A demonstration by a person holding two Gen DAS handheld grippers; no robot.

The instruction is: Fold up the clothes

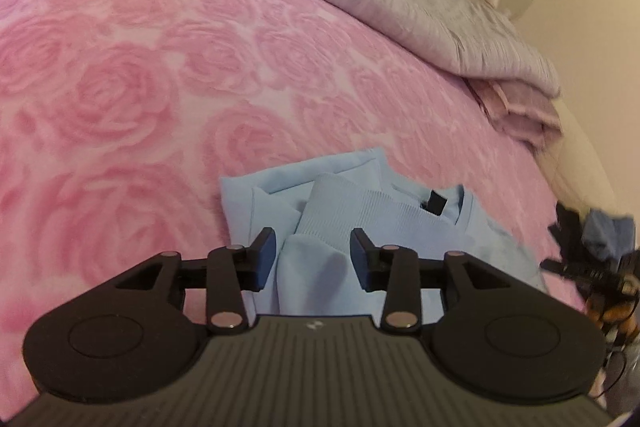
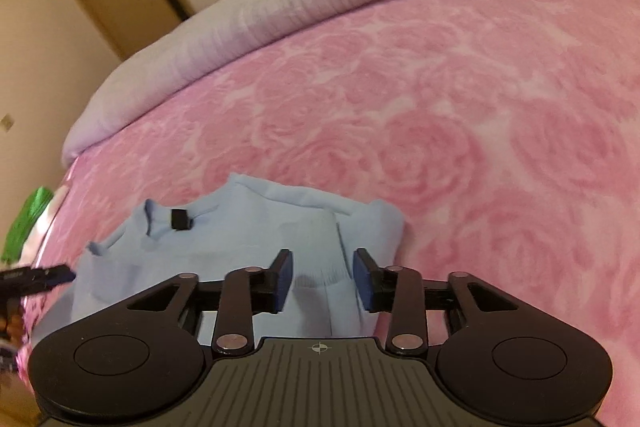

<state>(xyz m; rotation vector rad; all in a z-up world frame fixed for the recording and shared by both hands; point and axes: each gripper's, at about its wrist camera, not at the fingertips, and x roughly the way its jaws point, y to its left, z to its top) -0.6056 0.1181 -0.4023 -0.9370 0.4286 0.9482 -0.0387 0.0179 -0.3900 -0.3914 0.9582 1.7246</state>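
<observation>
1. Left gripper (image 1: 313, 254): jaws are seen spread, nothing clamped; a bunched fold of the light-blue sweater (image 1: 360, 215) sits betw. the tips.
2. Sweater is laid on the pink rose blanket (image 1: 140, 87), part-folded, directly ahead of both grippers; the neck label end is seen toward the bed's edge.
3. Right gripper (image 2: 323, 279): jaws also apart, no grip; the ribbed cuff (image 2: 320, 251) is straddled.
4. Judged: both about equally near.
5. Containers: none seen.

No legible text (neck tag blank)
</observation>
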